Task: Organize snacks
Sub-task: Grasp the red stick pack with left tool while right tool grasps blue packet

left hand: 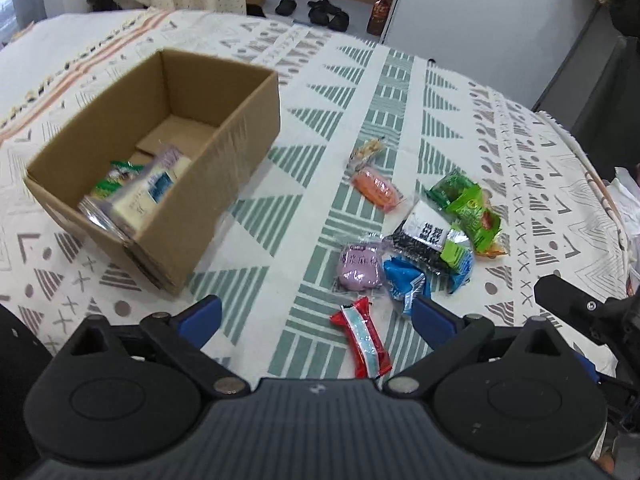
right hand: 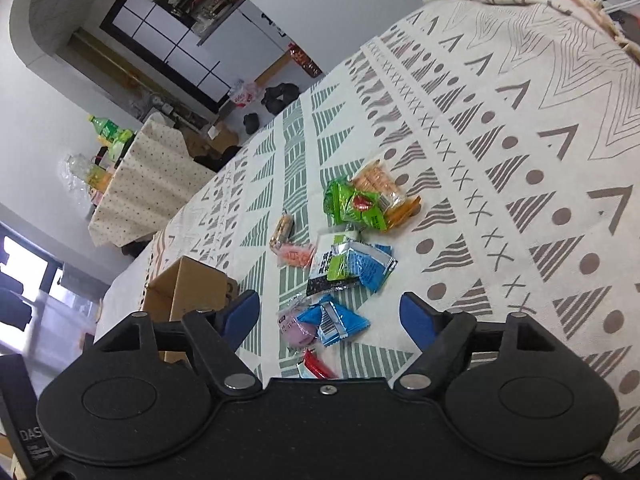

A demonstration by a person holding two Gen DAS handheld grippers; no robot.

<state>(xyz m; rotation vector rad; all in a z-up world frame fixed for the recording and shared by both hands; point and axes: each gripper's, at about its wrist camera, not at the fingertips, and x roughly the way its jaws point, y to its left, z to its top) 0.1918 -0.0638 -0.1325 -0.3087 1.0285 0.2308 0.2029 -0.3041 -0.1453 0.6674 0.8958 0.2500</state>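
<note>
Snacks (left hand: pixel 420 236) mostly lie loose in a cluster on the patterned tablecloth (left hand: pixel 520 152), well apart from the cardboard box (left hand: pixel 224 168), which already holds a few packets (left hand: pixel 136 196). Both the left gripper (left hand: pixel 316 316) and right gripper (right hand: pixel 330 312) are spread wide and empty, so by my reading most of the sorting remains, including the red wrapper (left hand: pixel 362 336) nearest the left one.
</note>
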